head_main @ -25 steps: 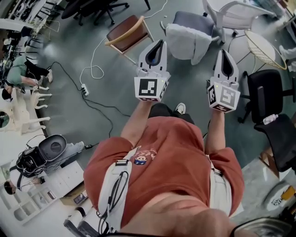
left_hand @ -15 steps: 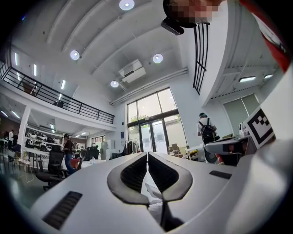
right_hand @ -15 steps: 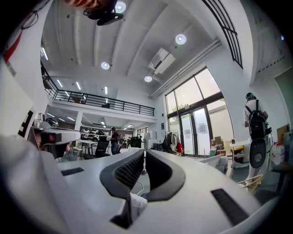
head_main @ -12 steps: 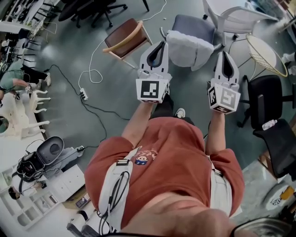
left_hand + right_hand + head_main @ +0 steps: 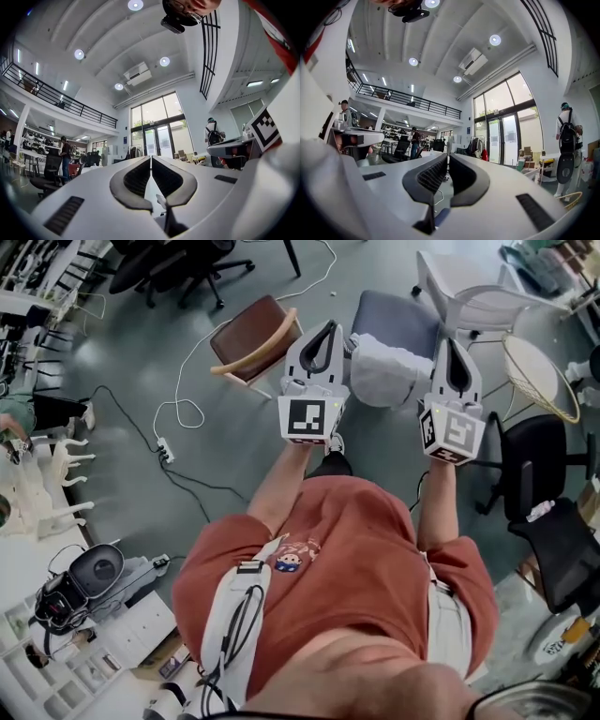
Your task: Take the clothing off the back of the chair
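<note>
In the head view a chair with a grey-blue seat [image 5: 401,317] stands on the floor ahead, its back toward me. A pale grey-white garment [image 5: 389,373] hangs over that back. My left gripper [image 5: 327,327] is held out level, its tip just left of the garment and above the floor. My right gripper [image 5: 449,342] is level too, with its tip at the garment's right edge. Neither touches the cloth. In the left gripper view the jaws [image 5: 150,157] meet with nothing between them. The right gripper's jaws [image 5: 448,155] are likewise shut and empty.
A wooden chair with a brown seat [image 5: 251,330] stands to the left, a white chair [image 5: 466,294] behind, and a black office chair [image 5: 539,452] plus a round wire frame [image 5: 536,364] to the right. A cable and power strip [image 5: 165,442] lie on the floor. A person with a backpack [image 5: 567,140] stands far off.
I have walked forward: the chair with the garment has slid down the head view and now sits between the two gripper tips. Both grippers stayed shut and level.
</note>
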Demonstrator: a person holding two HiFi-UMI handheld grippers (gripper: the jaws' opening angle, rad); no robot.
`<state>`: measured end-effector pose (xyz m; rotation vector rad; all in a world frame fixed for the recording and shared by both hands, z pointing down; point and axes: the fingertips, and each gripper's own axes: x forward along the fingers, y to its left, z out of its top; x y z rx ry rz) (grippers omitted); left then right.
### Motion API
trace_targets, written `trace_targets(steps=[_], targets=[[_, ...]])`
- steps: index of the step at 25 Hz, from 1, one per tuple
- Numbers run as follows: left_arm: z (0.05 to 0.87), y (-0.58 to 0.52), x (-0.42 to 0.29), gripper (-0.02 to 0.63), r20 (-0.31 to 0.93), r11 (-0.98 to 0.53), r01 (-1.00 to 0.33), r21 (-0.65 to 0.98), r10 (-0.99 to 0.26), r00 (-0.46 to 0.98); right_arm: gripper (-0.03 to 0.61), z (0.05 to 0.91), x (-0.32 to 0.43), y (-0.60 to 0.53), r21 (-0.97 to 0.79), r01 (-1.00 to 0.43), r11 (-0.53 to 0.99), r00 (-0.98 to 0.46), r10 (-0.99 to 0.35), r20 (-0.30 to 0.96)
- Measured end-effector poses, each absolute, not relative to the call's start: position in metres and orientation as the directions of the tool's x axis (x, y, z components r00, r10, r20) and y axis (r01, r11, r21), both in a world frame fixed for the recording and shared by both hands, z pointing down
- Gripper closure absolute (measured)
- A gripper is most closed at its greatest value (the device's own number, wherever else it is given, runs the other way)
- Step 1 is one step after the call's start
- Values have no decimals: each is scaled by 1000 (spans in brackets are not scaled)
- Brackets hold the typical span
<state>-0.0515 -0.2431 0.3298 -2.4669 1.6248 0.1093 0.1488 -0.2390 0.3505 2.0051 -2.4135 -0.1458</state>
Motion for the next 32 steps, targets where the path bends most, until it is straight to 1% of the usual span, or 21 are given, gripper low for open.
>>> trace_targets(steps=[7, 10, 17, 21, 27, 30, 32], targets=[[329, -296, -74, 595, -166, -419, -903, -94, -888, 429, 552, 349, 128, -280, 88, -987, 137, -142, -989, -50], [333, -312, -69, 595, -152, -445, -891, -92, -878, 454, 552, 352, 133, -289, 77, -991, 111, -115, -992, -43], [336, -330, -44, 595, -140, -470, -878, -87, -867, 478, 552, 356, 156, -309, 74, -992, 107, -109, -994, -25], [333, -336, -32, 595, -151, -461, -883, -95, -870, 470, 552, 354, 166, -317, 68, -990, 122, -124, -992, -31], [342, -341, -13, 595, -134, -457, -884, -96, -874, 467, 552, 366, 181, -323, 64, -986, 154, -155, -988, 3], [348, -344, -11, 595, -139, -459, -884, -93, -873, 468, 551, 375, 175, -327, 92, -974, 205, -204, -979, 12], [357, -341, -11, 595, -122, -460, -883, -90, -875, 468, 537, 384, 169, -324, 98, -964, 248, -247, -969, 24]])
